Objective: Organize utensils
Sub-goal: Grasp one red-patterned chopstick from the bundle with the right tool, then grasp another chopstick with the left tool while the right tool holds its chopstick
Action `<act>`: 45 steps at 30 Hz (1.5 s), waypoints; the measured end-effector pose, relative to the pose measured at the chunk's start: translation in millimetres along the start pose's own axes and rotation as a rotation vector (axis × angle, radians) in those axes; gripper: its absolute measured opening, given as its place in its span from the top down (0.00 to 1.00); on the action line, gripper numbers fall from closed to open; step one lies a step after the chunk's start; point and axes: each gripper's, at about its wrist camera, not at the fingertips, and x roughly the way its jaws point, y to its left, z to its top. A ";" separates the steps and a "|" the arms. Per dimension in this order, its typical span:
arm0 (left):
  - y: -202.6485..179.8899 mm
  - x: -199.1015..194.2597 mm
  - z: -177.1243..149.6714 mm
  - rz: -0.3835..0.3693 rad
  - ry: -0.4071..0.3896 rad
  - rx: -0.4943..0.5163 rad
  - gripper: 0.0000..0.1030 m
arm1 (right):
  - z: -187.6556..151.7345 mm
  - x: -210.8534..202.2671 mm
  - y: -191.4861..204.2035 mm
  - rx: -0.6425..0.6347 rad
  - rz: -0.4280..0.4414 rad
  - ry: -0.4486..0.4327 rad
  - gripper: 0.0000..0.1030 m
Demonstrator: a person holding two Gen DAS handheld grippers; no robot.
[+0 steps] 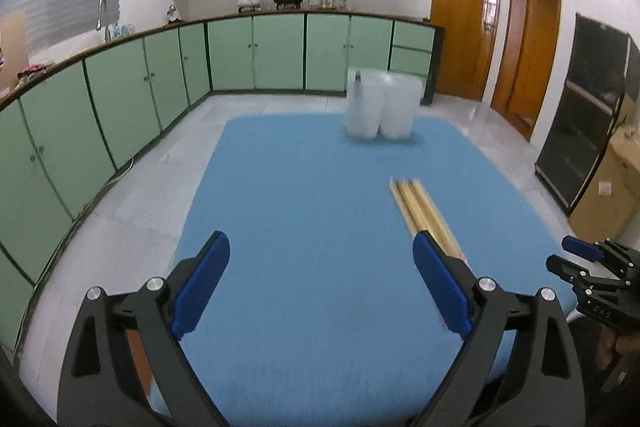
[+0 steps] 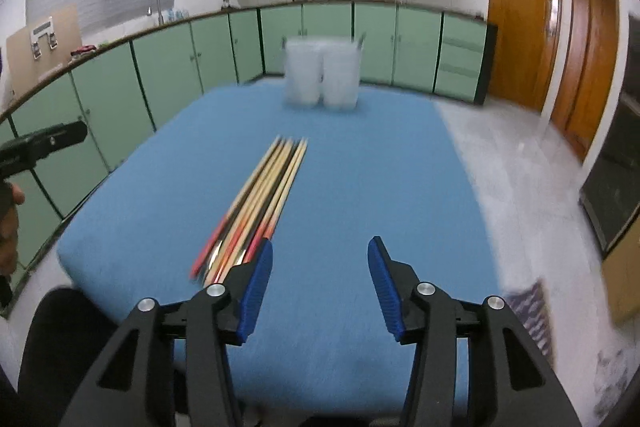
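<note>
A bundle of wooden chopsticks (image 2: 260, 195) with red ends lies on the blue table (image 2: 360, 167), along with what look like spoons. It also shows in the left wrist view (image 1: 420, 211), partly behind my right finger pad. A white two-compartment holder (image 2: 322, 75) stands at the table's far edge, with something dark sticking out of one side; it also shows in the left wrist view (image 1: 382, 103). My left gripper (image 1: 320, 283) is open and empty above the table's near part. My right gripper (image 2: 320, 291) is open and empty, just right of the chopsticks' near ends.
Green kitchen cabinets (image 1: 276, 51) run along the back and left. Wooden doors (image 2: 524, 19) stand at the right. A dark cabinet (image 1: 588, 107) and a cardboard box (image 1: 612, 195) sit at the right. The right gripper shows at the left view's right edge (image 1: 576, 259).
</note>
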 end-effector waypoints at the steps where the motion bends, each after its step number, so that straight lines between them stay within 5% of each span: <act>1: 3.2 -0.9 -13.2 0.007 0.011 -0.011 0.12 | -11.6 5.2 4.6 0.007 0.013 0.021 0.52; 6: 32.3 -10.5 -50.3 0.038 0.038 -0.144 0.12 | -38.8 30.3 30.0 -0.042 0.015 0.057 0.52; 20: 18.1 -3.7 -60.8 0.019 0.072 -0.117 0.12 | -35.6 58.4 40.8 -0.081 -0.040 -0.007 0.57; 26: 1.9 7.7 -69.3 -0.006 0.096 -0.109 0.12 | -36.8 60.5 32.2 -0.081 -0.054 -0.017 0.94; 35: -57.4 40.0 -89.6 -0.054 0.151 -0.005 0.13 | -39.5 50.7 -32.5 0.058 -0.129 -0.010 0.94; 45: -94.9 68.0 -95.0 0.013 0.174 0.072 0.13 | -37.8 50.1 -38.8 0.079 -0.115 -0.013 0.94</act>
